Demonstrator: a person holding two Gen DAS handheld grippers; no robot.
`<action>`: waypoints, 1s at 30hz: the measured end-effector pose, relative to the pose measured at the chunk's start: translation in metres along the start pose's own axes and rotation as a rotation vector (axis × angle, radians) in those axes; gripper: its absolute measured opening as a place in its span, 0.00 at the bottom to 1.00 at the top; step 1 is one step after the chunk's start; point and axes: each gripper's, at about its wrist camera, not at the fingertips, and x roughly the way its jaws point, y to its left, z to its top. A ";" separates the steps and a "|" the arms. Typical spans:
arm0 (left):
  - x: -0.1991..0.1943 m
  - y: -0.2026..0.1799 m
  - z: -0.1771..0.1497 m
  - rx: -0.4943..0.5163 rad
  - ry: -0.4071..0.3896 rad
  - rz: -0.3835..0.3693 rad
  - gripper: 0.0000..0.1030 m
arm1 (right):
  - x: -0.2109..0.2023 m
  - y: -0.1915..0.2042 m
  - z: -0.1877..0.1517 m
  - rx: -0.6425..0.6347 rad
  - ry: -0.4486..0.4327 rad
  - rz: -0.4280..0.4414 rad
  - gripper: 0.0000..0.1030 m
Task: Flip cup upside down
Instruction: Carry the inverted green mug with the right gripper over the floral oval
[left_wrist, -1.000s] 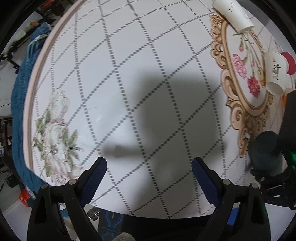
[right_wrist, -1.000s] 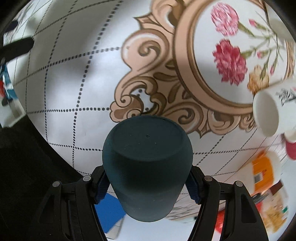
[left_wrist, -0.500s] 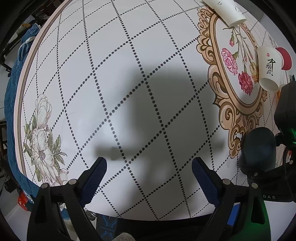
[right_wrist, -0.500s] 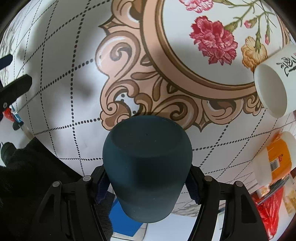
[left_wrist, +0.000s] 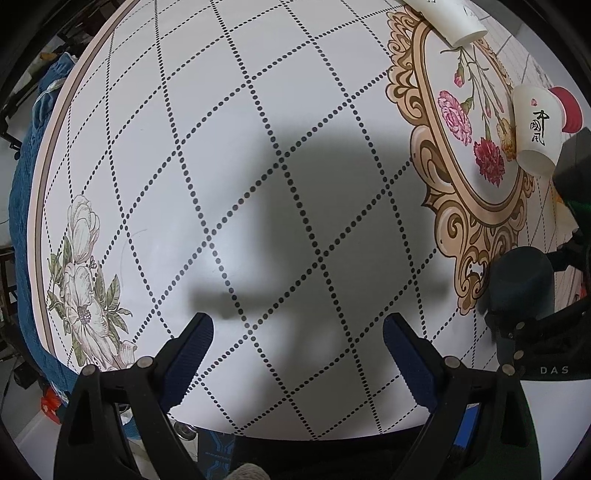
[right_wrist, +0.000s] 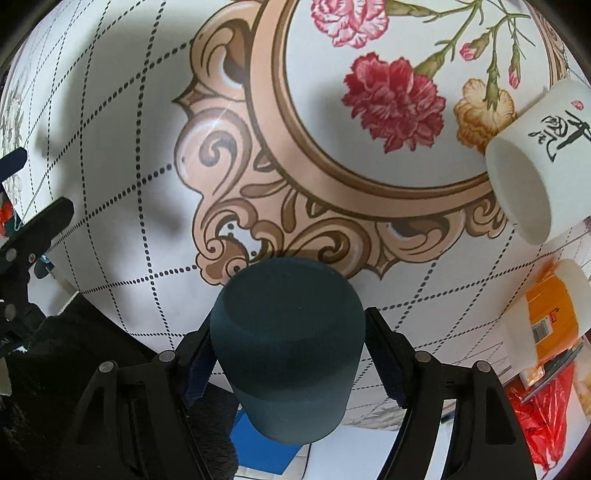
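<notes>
A dark teal cup sits between the fingers of my right gripper, its flat base turned toward the camera, above the near edge of the round patterned table. The same cup shows at the right edge of the left wrist view, held by the right gripper. My left gripper is open and empty over the table's dotted grid.
A white paper cup with black calligraphy lies on its side on the floral medallion; it also shows in the left wrist view. Another white cup lies at the far edge. An orange-labelled bottle and red bag sit beyond the table.
The right gripper with the teal cup has moved forward over the table, toward the medallion. The left gripper has drifted slightly and stays open.
</notes>
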 end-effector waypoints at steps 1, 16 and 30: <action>0.000 -0.002 0.000 0.002 0.000 0.000 0.91 | -0.002 -0.001 0.001 0.001 -0.002 -0.004 0.74; -0.010 -0.007 0.004 0.015 -0.013 0.009 0.91 | -0.022 -0.021 -0.036 0.077 -0.194 0.031 0.69; -0.031 0.015 0.030 -0.043 -0.041 0.030 0.91 | -0.090 -0.032 -0.067 0.302 -0.750 0.085 0.69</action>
